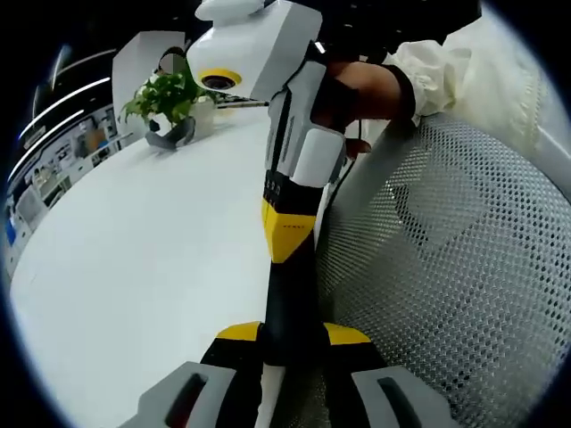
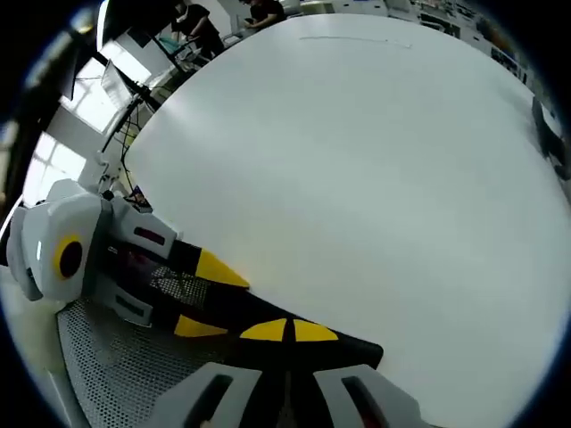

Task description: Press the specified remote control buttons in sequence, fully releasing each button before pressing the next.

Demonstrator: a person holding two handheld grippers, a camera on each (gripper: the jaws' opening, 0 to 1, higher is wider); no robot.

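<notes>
The remote (image 1: 290,303) is a slim, dark, smooth bar. It is held in the air just off the table's (image 1: 134,267) near edge, above a white mesh surface (image 1: 446,267). The left gripper (image 1: 293,334) pinches it, with its yellow-tipped jaws on either side of the near end.

The right gripper (image 1: 287,234) comes down from the far side with its jaws pressed together. Their yellow tip meets the remote's far end, which looks like a press in progress. No buttons can be made out, so I cannot tell which press in the sequence this is or how many are left.

In the right gripper view, that gripper's (image 2: 290,332) yellow pads sit side by side over the dark bar (image 2: 232,303). The left gripper (image 2: 210,296) clamps it from the left.

The tabletop (image 2: 357,178) is white, matte and broad. The mesh (image 2: 116,366) is finely perforated and slightly curved, perhaps a chair. A hand (image 1: 357,89) in a pale sleeve (image 1: 464,62) grips the right gripper's handle. A small leafy potted plant (image 1: 169,98) stands near the table's far edge.
</notes>
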